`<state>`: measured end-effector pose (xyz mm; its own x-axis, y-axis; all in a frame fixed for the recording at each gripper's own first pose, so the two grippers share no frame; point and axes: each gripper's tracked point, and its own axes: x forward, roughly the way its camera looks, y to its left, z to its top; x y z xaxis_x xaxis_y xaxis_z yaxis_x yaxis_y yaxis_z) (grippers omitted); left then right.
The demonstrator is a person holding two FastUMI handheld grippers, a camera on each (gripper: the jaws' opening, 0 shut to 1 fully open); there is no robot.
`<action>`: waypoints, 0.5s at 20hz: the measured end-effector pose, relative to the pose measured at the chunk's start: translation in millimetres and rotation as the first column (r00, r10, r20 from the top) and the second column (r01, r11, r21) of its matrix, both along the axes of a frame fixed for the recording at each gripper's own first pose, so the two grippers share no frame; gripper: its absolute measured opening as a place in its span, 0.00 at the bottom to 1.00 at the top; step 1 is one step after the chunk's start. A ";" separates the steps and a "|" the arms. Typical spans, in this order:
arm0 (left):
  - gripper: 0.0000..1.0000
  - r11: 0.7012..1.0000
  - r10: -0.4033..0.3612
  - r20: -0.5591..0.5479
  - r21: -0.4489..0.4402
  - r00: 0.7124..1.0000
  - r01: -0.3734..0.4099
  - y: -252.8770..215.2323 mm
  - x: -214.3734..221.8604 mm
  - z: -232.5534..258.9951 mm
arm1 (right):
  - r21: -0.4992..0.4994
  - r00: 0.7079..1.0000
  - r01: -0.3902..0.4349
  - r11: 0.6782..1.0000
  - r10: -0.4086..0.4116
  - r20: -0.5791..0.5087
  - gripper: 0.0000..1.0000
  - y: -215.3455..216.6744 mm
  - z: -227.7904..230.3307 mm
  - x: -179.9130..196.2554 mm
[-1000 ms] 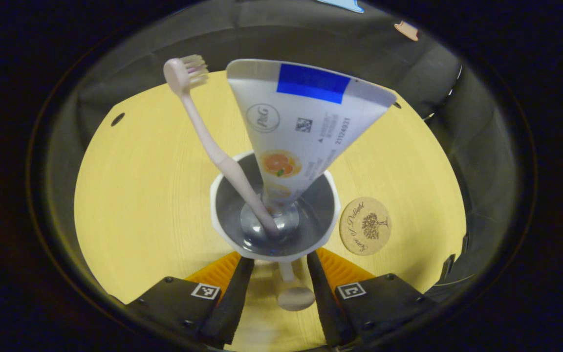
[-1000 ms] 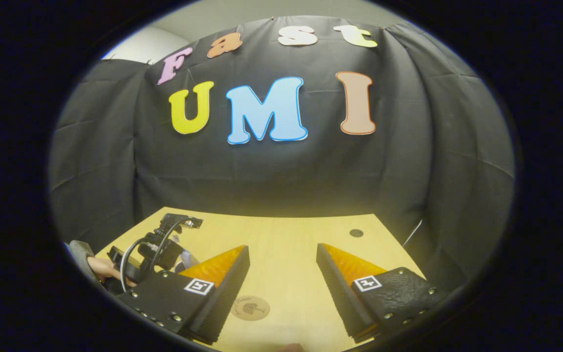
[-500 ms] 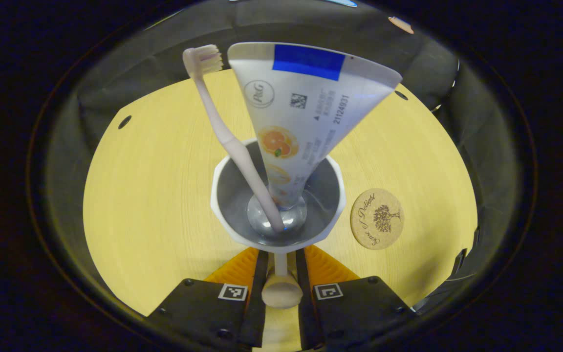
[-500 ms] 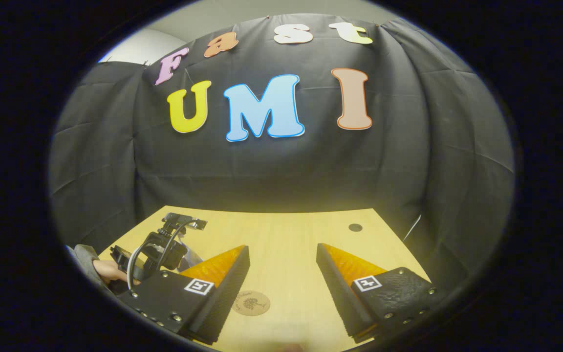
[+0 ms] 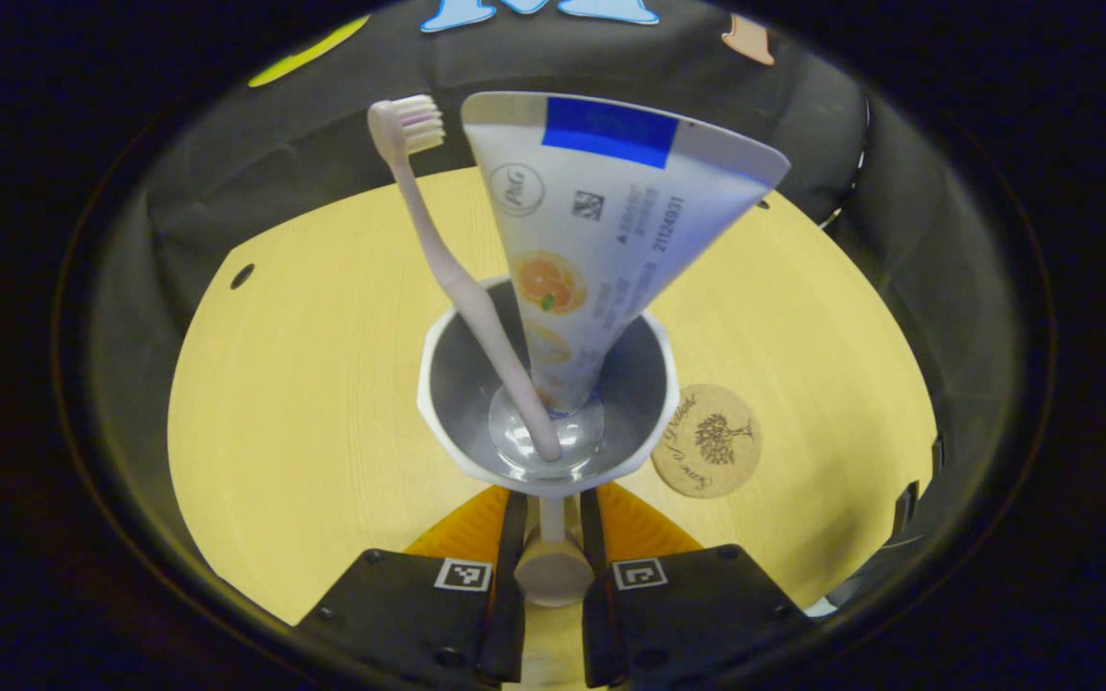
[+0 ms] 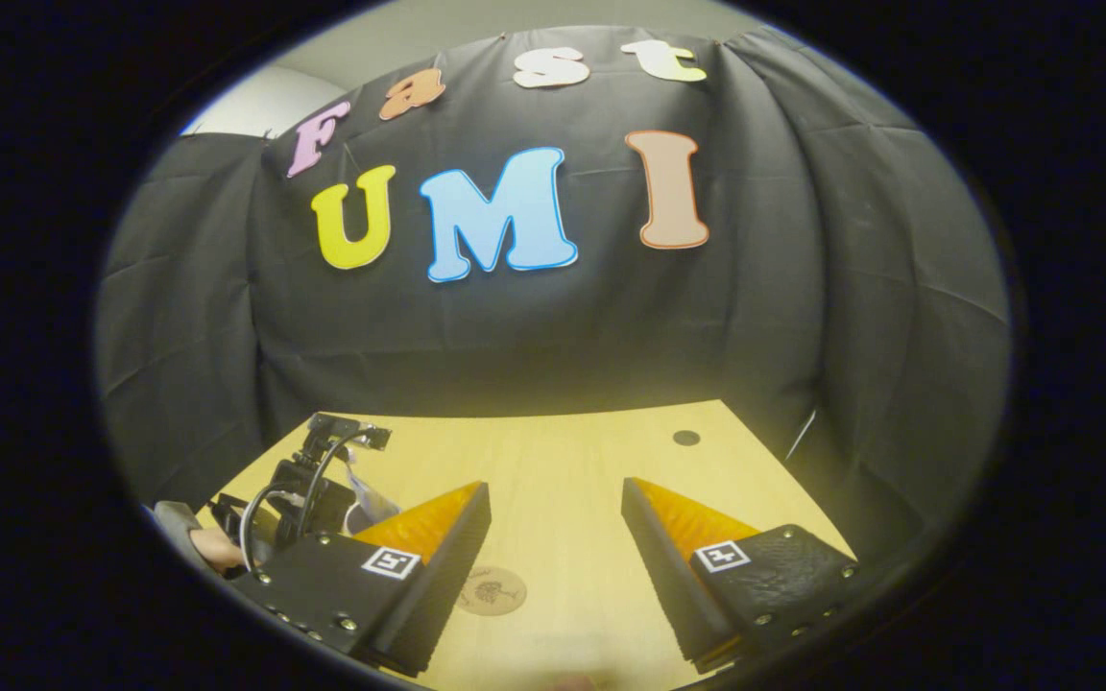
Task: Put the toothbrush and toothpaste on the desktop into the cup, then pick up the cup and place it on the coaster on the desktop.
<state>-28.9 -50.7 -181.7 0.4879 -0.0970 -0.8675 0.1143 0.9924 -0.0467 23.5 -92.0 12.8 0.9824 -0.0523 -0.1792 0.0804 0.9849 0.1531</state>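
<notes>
A white cup (image 5: 438, 389) with a grey inside holds a pale pink toothbrush (image 5: 438, 254), bristles up, and a white toothpaste tube (image 5: 601, 221) standing cap down. My left gripper (image 5: 550, 499) is shut on the cup's handle (image 5: 553, 571), which sticks out toward the camera between the fingers. A round cork coaster (image 5: 706, 453) lies on the yellow desktop (image 5: 303, 384) just right of the cup. My right gripper (image 6: 553, 494) is open and holds nothing above the desktop, with the coaster (image 6: 492, 589) below its left finger.
In the right gripper view, the left gripper (image 6: 308, 480) and the hand (image 6: 212, 547) holding it are at the lower left. The desktop has small dark holes (image 5: 242, 276) near its far edge. Black cloth walls close in the back and sides.
My left gripper went from open around the cup's handle to shut on it. Since then the coaster sits closer to the cup in its view. The right gripper has barely moved.
</notes>
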 end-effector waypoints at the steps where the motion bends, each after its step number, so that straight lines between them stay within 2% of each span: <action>1: 0.31 1.000 -0.009 0.004 -0.007 1.000 0.009 -6.7 -1.0 3.3 | 0.001 1.000 0.001 1.000 -0.001 -0.001 0.89 -0.5 -0.9 -1.0; 6: 0.31 0.997 -0.056 -0.003 -0.048 0.998 0.056 -45.3 -7.9 7.5 | -0.007 1.000 0.003 1.000 -0.003 -0.003 0.87 -6.8 -1.5 -6.3; 10: 0.31 0.996 -0.073 -0.021 -0.060 0.997 0.072 -68.6 -9.9 5.0 | -0.002 1.000 0.013 1.000 -0.013 -0.003 0.89 -18.3 -3.6 -12.0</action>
<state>-38.8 -119.4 -176.7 0.4579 -0.1826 -0.8700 0.1839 0.9770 -0.1083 11.5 -110.4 9.3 0.9811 -0.0655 -0.1821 0.0937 0.9841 0.1507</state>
